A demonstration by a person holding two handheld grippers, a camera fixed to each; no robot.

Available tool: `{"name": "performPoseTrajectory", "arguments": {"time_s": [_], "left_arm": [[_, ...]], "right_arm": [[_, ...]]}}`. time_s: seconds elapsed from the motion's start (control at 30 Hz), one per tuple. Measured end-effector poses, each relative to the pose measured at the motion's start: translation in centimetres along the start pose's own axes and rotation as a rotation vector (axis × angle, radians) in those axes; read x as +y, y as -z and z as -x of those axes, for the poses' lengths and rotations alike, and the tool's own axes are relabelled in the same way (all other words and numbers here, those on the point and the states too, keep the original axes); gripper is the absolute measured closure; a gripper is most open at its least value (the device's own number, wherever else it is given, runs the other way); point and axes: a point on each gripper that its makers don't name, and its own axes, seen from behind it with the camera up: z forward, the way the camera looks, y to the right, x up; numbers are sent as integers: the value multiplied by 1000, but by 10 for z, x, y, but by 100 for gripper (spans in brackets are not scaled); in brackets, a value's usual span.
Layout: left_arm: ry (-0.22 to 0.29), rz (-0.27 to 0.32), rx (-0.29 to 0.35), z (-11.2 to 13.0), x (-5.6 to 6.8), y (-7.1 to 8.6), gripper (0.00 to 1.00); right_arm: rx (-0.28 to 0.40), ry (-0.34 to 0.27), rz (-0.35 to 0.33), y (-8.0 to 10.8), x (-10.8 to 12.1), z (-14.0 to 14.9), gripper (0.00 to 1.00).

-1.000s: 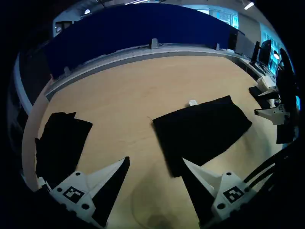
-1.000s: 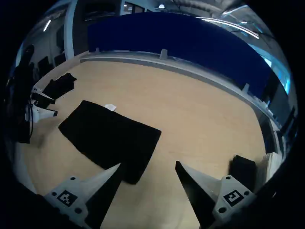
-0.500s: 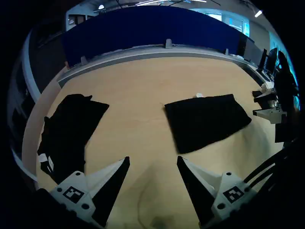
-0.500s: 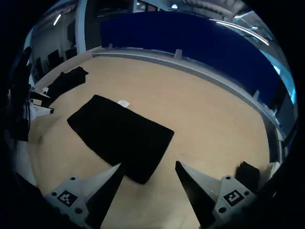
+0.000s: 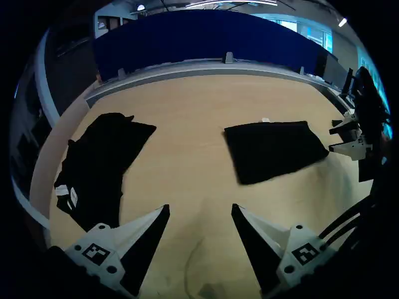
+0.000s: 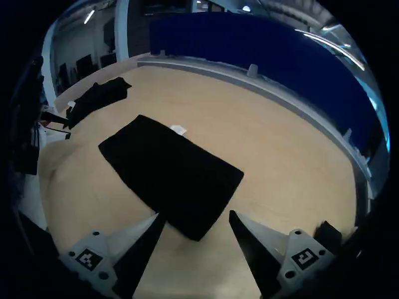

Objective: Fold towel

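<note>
- black rectangular cloth towel (image 6: 169, 174) lies flat on the pale wooden table (image 6: 289, 149), just ahead of the right gripper (image 6: 197, 231).
- it and the left gripper (image 5: 199, 226) both gape, empty.
- likely soft, limp, light; pinch a corner.

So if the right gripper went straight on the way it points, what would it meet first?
Most likely the black towel, lying flat on the table just ahead of the open right gripper; depth is unclear.

Left tool (image 5: 200, 206), spread wide, hovers over table (image 5: 189, 112) before black towel (image 5: 274, 149).
</note>
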Motion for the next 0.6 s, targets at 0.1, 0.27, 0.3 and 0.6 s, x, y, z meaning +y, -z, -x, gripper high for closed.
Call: {"name": "performPoseTrajectory", "arguments": {"time_s": [0.1, 0.27, 0.3, 0.6], "left_arm": [[-1, -2, -1, 5, 1, 5, 8], [-7, -8, -1, 14, 0, 15, 8], [-8, -9, -1, 16, 0, 17, 8], [-4, -23, -4, 30, -3, 38, 8]], "right_arm": [[-15, 18, -8, -3, -3, 5, 3], [-39, 30, -18, -8, -6, 15, 9], [-44, 31, -20, -9, -6, 17, 12], [-86, 32, -37, -17, -3, 31, 34]]}}
